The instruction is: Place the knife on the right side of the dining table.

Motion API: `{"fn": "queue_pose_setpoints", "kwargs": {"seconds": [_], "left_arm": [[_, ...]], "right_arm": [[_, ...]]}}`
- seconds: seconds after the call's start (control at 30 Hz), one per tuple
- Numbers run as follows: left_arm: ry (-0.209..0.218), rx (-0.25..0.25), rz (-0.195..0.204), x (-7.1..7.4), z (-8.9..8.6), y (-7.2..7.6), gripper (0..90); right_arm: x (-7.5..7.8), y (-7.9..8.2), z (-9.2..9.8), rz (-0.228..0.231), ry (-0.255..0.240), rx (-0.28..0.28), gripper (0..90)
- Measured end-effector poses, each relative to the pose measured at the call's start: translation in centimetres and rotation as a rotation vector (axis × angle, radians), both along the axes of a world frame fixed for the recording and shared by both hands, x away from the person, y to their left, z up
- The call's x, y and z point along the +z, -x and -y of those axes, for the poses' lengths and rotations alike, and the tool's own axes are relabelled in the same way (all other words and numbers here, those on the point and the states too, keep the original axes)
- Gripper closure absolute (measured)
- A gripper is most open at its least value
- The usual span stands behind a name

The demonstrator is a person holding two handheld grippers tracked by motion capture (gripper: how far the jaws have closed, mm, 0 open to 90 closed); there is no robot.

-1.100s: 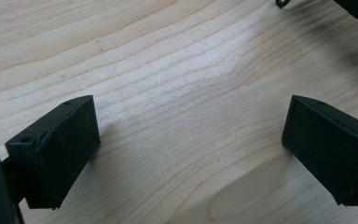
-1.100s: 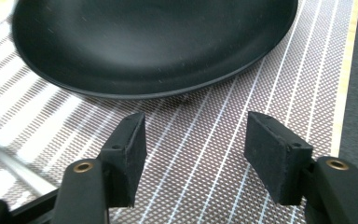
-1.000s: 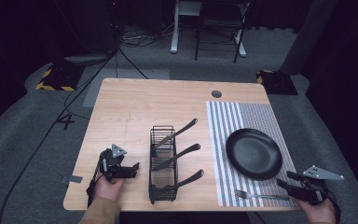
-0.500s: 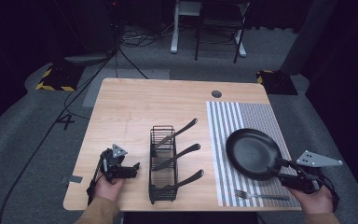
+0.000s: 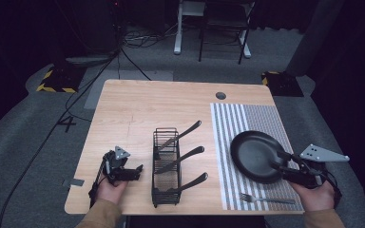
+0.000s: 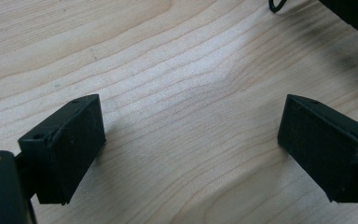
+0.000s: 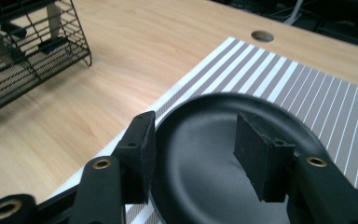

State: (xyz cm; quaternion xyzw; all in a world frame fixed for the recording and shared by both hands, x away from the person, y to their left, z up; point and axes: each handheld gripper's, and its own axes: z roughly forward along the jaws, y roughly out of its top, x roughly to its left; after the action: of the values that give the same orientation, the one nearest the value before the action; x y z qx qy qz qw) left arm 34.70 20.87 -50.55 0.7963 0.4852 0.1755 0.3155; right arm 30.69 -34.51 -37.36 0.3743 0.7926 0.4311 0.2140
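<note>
A round black plate [image 5: 255,156] with a matte finish sits at the lower right of the high view, over the grey-and-white striped placemat [image 5: 252,118]. It is shallow, with a broad flat well and a gently raised rim. Its near right edge looks lifted, so it appears tilted rather than flat, though the angle is hard to judge. In the right gripper view the plate [image 7: 214,154] spans the lower middle of the frame, its rim running between the two jaws.

Dark recording lab, floor cables [image 5: 123,52], hazard-taped stand bases [image 5: 54,80], lone wooden table [image 5: 138,109]
</note>
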Motion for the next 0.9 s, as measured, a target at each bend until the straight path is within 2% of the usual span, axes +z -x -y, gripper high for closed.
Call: {"fn": "queue_pose_setpoints", "kwargs": {"seconds": [0.13,0.27,0.5,0.9], "left_arm": [[0.001,0.002,0.0,0.0,0.0,0.0,7.6],[0.002,0.004,0.0,0.0,0.0,0.0,7.7],[0.002,0.004,0.0,0.0,0.0,0.0,7.6],[0.001,0.014,0.002,0.0,0.1,0.2,7.7]], "right_arm": [[0.7,-0.5,-0.9,0.035,-0.01,0.005,48.4],[1.6,-1.3,-2.4,0.054,-0.008,0.045,48.3],[3.0,-3.6,-5.9,0.044,-0.003,0.149,49.4],[5.2,-6.9,-11.3,0.01,0.016,0.293,50.4]]}}
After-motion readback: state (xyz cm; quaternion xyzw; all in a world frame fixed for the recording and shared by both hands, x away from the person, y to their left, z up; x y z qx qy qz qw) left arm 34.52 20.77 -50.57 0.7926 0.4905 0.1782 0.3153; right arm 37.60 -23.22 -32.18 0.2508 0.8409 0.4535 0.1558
